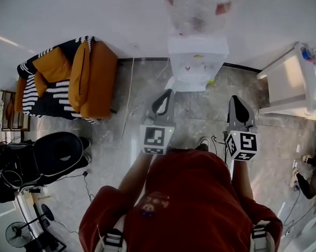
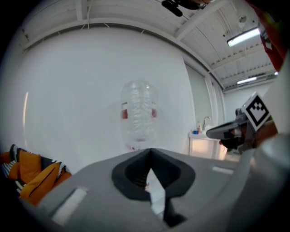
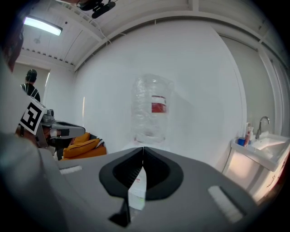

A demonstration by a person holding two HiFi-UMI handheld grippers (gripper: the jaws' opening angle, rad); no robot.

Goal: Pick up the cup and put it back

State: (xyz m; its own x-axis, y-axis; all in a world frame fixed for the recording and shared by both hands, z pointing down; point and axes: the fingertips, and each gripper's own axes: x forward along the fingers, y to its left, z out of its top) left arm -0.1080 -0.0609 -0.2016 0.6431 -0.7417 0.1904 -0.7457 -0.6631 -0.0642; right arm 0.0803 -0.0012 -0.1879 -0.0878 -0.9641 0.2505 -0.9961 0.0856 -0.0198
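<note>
No cup shows in any view. A white water dispenser (image 1: 197,64) stands against the wall ahead, with a clear bottle (image 1: 197,9) on top; the bottle (image 2: 139,115) (image 3: 152,108) is centred ahead of both grippers. My left gripper (image 1: 166,94) (image 2: 150,150) is held out level toward it, jaws together and empty. My right gripper (image 1: 234,99) (image 3: 143,148) is beside it to the right, also shut on nothing. Each gripper view catches the other gripper at its side. Both stay short of the dispenser, above the grey floor.
An orange armchair with striped fabric (image 1: 75,77) sits at the left against the wall. A white counter with a sink (image 1: 289,83) is at the right. A black chair (image 1: 54,153), a fan (image 1: 19,233) and floor cables lie at lower left. Another person (image 1: 314,176) is at the right edge.
</note>
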